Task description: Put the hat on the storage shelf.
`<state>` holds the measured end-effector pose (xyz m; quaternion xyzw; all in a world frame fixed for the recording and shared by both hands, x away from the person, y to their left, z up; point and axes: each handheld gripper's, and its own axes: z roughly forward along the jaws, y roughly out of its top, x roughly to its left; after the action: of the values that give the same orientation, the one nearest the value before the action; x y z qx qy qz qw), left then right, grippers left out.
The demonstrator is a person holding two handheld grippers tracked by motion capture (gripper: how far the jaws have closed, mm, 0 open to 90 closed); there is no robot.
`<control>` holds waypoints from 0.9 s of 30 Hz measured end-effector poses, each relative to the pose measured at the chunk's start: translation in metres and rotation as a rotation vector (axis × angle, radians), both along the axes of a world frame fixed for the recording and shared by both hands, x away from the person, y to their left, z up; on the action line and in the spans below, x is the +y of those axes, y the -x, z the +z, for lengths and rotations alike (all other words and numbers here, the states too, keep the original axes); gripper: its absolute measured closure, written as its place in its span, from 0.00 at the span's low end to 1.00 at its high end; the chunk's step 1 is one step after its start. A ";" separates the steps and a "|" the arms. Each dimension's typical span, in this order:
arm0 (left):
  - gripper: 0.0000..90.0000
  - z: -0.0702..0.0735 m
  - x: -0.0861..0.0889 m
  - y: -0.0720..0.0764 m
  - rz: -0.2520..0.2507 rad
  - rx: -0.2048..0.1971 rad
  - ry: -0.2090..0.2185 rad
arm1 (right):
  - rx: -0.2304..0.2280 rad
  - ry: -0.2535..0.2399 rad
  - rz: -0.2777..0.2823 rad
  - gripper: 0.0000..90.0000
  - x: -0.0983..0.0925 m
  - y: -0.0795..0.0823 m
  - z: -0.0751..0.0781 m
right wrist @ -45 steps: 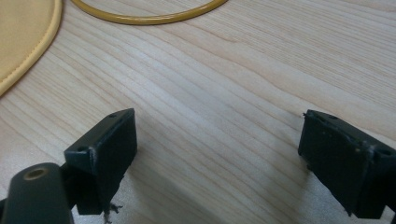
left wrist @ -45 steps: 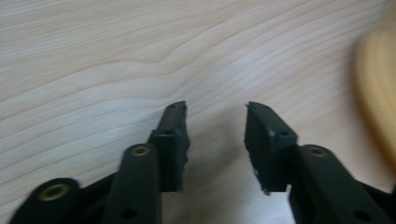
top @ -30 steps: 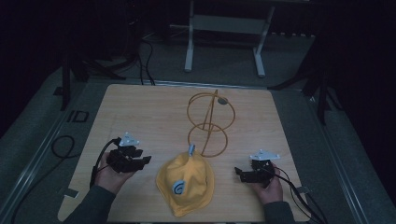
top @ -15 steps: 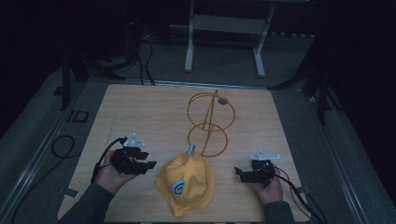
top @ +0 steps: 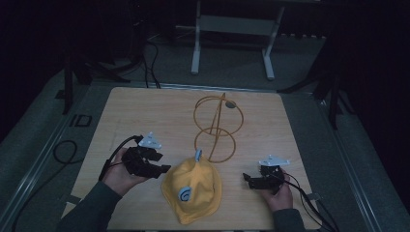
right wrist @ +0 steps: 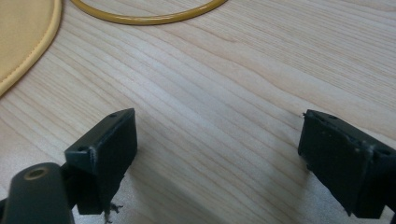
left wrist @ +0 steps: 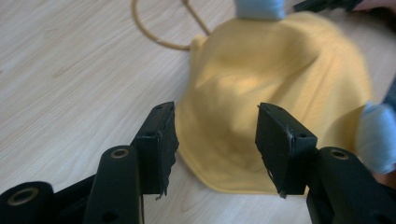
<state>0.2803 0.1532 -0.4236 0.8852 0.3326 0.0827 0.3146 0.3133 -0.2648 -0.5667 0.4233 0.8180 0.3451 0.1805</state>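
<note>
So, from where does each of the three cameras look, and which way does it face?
High view: above the person's side, looking forward and down on the wooden table; both forearms, left claw and right claw show.
Left gripper view: rides on the left claw, facing the yellow hat; its open jaws show.
Right gripper view: rides on the right claw, facing bare wood and the wire stand's ring; its open jaws show.
All three share the hat and the ring.
</note>
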 end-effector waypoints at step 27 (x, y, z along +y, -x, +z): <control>0.22 0.012 -0.059 -0.003 -0.099 0.064 -0.049 | 0.000 0.000 -0.001 0.13 0.000 0.000 0.000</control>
<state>0.2836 0.0945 -0.4111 0.9101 0.2962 0.0468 0.2859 0.3133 -0.2648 -0.5667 0.4235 0.8179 0.3450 0.1808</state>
